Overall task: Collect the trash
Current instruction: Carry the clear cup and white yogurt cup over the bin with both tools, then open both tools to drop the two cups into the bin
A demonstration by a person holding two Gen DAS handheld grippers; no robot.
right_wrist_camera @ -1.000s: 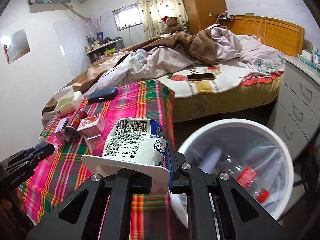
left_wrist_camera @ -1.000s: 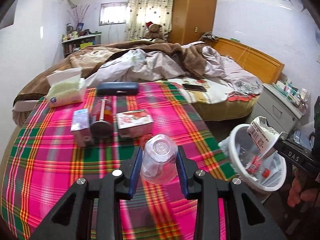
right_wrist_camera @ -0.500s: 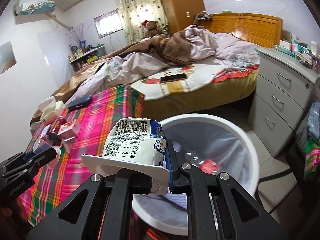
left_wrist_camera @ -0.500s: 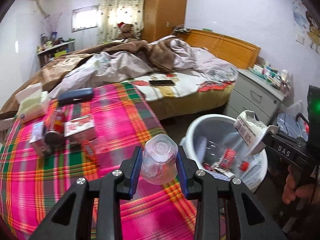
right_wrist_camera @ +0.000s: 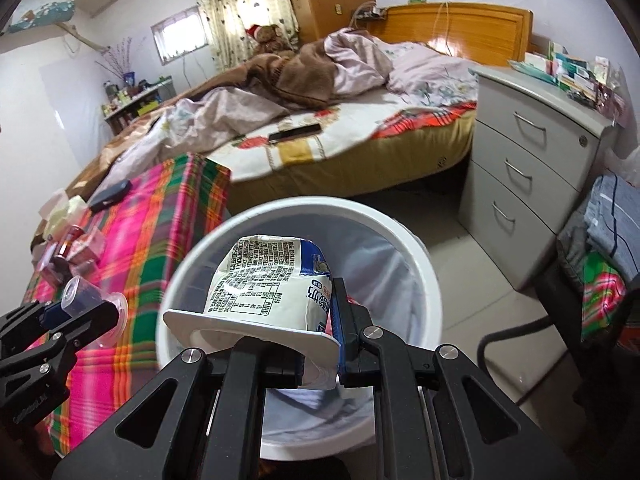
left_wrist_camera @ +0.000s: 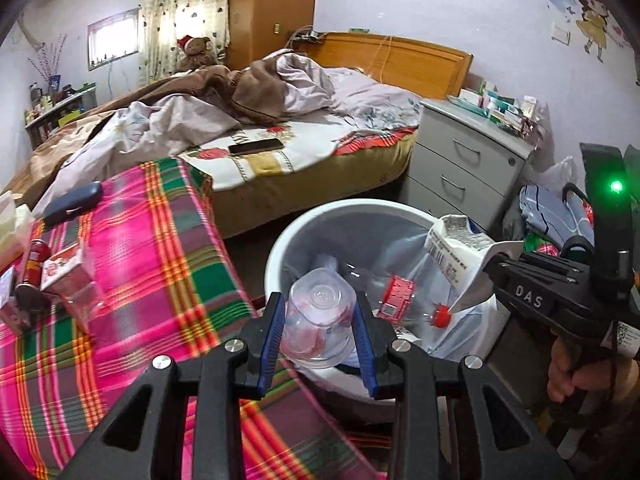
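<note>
Right wrist | claw's point(right_wrist_camera: 316, 344) left finger hidden by yogurt cup point(right_wrist_camera: 268, 284)

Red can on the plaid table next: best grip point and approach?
Grip the red can across its round body, coming from above. It seems to lie on its side between two cartons, so only its upper side is free. Both grippers are currently occupied.
</note>
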